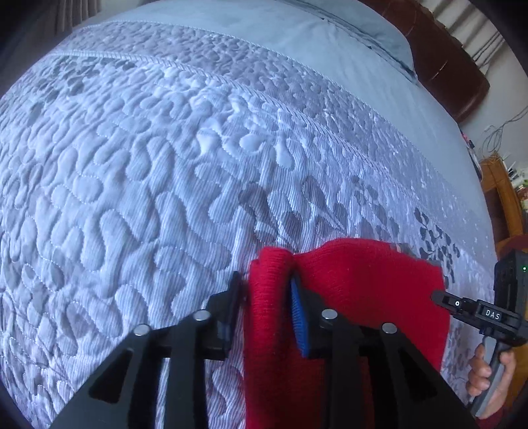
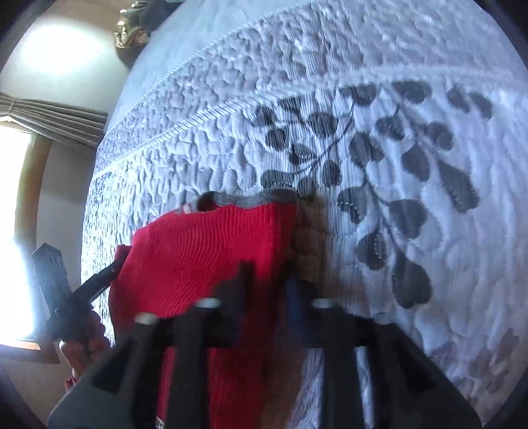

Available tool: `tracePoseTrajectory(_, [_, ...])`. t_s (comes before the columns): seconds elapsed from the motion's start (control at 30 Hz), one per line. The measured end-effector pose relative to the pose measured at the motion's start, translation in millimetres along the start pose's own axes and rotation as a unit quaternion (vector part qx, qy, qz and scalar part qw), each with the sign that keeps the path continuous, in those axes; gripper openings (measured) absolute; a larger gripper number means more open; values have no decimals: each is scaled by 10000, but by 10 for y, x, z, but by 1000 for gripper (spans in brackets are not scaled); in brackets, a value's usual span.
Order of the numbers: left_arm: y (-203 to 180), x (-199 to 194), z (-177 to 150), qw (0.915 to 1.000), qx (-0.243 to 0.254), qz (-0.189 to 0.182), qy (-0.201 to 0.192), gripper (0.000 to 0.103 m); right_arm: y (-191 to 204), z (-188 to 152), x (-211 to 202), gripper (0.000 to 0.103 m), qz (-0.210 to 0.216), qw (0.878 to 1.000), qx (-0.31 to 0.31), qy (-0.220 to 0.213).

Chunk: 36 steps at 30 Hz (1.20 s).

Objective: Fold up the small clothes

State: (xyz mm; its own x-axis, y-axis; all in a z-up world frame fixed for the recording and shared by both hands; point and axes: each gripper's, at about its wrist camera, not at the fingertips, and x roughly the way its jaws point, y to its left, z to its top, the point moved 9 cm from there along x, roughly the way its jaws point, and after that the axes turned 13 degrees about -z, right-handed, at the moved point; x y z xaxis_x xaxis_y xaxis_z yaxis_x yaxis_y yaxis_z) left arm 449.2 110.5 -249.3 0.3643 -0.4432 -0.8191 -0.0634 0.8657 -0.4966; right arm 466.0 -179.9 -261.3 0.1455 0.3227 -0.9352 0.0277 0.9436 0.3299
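— Red knitted garment (image 1: pixel 356 290), where does it sit?

— On the grey-white quilted bedspread with dark leaf print (image 1: pixel 148 165), near its front edge, between both tools. It lies mostly flat, with its near part running down out of sight under the tools.

— Any boxes or baskets holding things?

— None shows in either view; the garment rests straight on the bedspread.

— Which way does it run?

— In the right wrist view a grey ribbed band (image 2: pixel 254 198) edges its far end, so that end points away from the holder, up the bed. Its long axis appears to run from the tools toward that band, though the near end is hidden.

— And the left gripper (image 1: pixel 264 297)?

— Its fingers are pressed onto a raised fold at the garment's left edge; red knit bunches up between the black finger and the blue-padded one.

— The right gripper (image 2: pixel 267 283)?

— It pinches the garment's right edge, with red cloth between its blurred fingers. From the left wrist view its tip (image 1: pixel 442 298) touches the cloth's right side, and a hand (image 1: pixel 488 373) holds its handle.

— What lies farther off?

— A pale blue pillow (image 1: pixel 363 29) against a brown headboard (image 1: pixel 445 56).
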Motion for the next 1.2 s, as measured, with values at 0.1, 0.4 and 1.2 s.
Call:
tracePoseTrajectory(0.1, [46, -276, -150, 9989, -167, -410, 159, 54, 13, -133, -283, 70, 144, 9995, -244, -159])
tracePoseTrajectory(0.4, [7, -501, -721, 9839, -549, -1671, 315, 64, 250, -822, -367, 78, 888, 9944, -479, 316])
tracePoseTrajectory(1.2, [-273, 59, -855, 9571, -926, -2627, 801, 33, 326, -917, -7, 39, 1489, 9874, -237, 477])
